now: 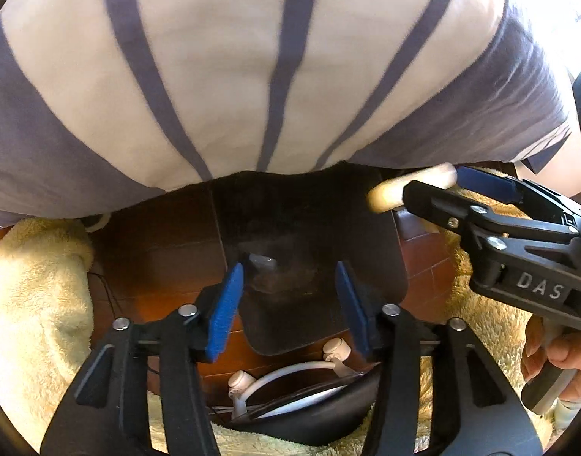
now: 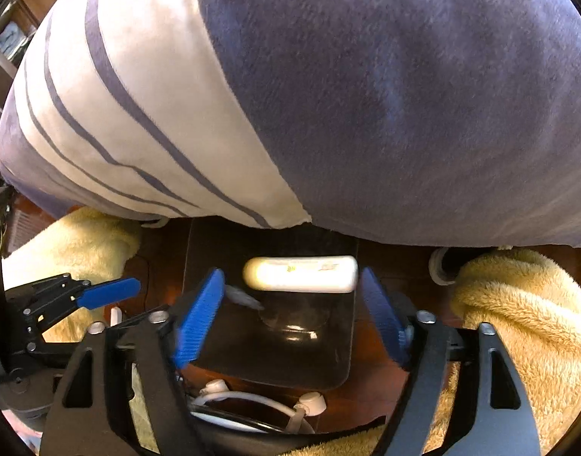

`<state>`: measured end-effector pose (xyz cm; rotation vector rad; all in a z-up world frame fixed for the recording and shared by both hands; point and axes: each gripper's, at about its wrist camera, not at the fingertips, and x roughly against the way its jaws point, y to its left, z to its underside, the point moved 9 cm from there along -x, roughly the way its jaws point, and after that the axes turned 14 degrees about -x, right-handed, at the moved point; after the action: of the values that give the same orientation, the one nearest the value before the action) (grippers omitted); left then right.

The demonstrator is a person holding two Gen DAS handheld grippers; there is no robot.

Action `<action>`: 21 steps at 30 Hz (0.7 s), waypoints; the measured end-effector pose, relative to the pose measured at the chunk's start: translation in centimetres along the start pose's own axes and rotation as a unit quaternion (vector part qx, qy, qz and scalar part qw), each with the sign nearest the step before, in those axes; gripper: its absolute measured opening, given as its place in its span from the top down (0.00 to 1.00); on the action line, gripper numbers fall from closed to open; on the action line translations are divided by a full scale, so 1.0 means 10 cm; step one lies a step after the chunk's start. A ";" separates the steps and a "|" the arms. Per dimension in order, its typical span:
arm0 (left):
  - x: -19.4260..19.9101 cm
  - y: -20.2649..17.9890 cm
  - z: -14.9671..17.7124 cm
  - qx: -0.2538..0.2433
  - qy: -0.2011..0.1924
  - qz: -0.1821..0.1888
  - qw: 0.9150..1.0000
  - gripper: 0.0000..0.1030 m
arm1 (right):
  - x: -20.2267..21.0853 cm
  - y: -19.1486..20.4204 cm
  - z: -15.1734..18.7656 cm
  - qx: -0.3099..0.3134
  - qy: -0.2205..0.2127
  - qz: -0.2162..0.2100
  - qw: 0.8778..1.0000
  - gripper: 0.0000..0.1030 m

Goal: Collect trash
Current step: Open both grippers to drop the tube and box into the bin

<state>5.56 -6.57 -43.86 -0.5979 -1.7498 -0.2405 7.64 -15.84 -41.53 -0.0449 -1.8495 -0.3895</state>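
A cream plastic tube or wrapper (image 2: 301,273) hangs between the blue pads of my right gripper (image 2: 290,304), whose jaws stand wide apart; it looks blurred and not clamped. It also shows in the left wrist view (image 1: 412,186) at the right gripper's tips. My left gripper (image 1: 290,304) is open and empty above a black trash bag opening (image 1: 290,250) with something pale and clear (image 1: 262,262) inside. The bag also shows in the right wrist view (image 2: 283,326).
A large white pillow with grey stripes (image 1: 252,68) fills the upper view. Cream fluffy blanket (image 2: 518,304) lies on both sides over red floor tiles (image 1: 423,254). A white handle with round ends (image 2: 264,399) sits below the grippers.
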 end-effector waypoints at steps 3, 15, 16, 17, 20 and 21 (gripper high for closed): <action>0.09 0.05 -0.03 0.002 -0.010 -0.011 1.000 0.45 | 0.11 0.01 -0.05 0.001 -0.014 0.003 1.000 0.19; 0.92 0.19 -0.24 -0.004 -0.102 -0.074 0.992 0.13 | 0.85 0.05 -0.36 -0.006 -0.114 -0.002 0.994 0.10; 1.00 0.20 -0.25 -0.005 -0.111 -0.081 0.990 0.12 | 0.90 0.04 -0.38 -0.006 -0.121 -0.002 0.993 0.10; 1.07 0.20 -0.27 -0.006 -0.119 -0.087 0.989 0.12 | 0.97 0.05 -0.40 -0.006 -0.131 -0.001 0.991 0.10; 1.30 0.19 -0.32 -0.007 -0.144 -0.098 0.985 0.11 | 1.20 0.05 -0.46 -0.009 -0.159 -0.004 0.987 0.10; 1.38 0.19 -0.34 -0.007 -0.152 -0.102 0.983 0.11 | 1.27 0.05 -0.48 -0.011 -0.166 -0.006 0.986 0.10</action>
<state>7.26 -2.88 -30.15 -0.4827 -2.1109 -0.3169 8.15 -18.85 -28.34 -0.1199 -2.1756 -0.4318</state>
